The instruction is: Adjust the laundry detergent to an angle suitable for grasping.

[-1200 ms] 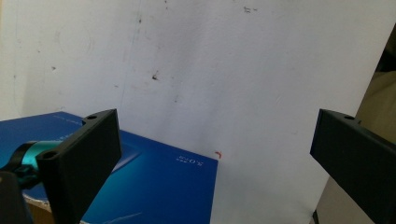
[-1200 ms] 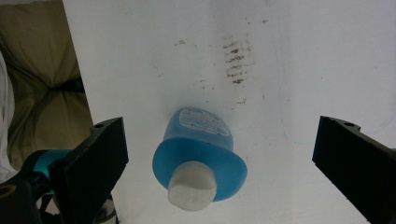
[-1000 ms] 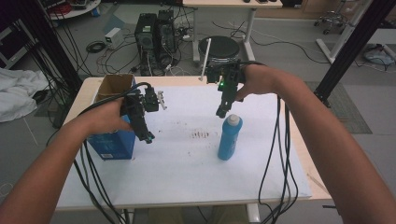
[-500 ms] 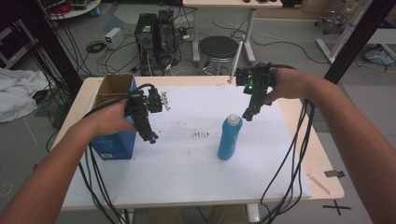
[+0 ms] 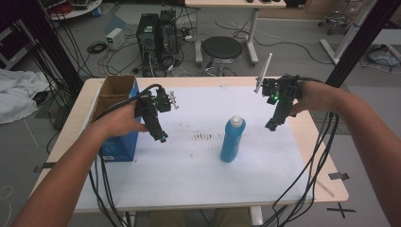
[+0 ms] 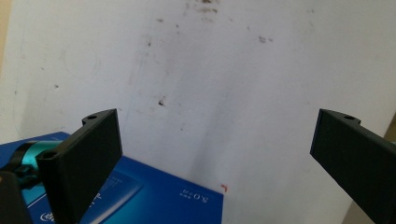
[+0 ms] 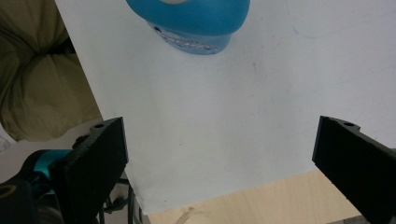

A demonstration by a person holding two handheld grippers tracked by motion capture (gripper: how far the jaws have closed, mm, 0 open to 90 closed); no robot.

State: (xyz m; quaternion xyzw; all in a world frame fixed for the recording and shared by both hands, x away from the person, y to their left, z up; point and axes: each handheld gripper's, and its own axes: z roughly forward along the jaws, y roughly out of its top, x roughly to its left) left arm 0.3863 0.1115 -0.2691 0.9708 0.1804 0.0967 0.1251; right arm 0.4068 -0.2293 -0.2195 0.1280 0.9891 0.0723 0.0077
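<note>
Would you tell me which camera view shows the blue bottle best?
The high view: the blue bottle stands upright and whole on the white sheet, white cap on top. The right gripper view catches just part of it from above, at the frame's top edge. The left gripper view looks at the blue box instead.

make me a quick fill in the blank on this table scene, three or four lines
1. The blue bottle stands ____ on the white sheet.
2. The jaws of the right hand-held gripper are ____, holding nothing.
3. The open box by the left hand-held gripper has ____ printed sides.
4. The bottle's cap is ____.

Missing words: upright; open; blue; white
</note>
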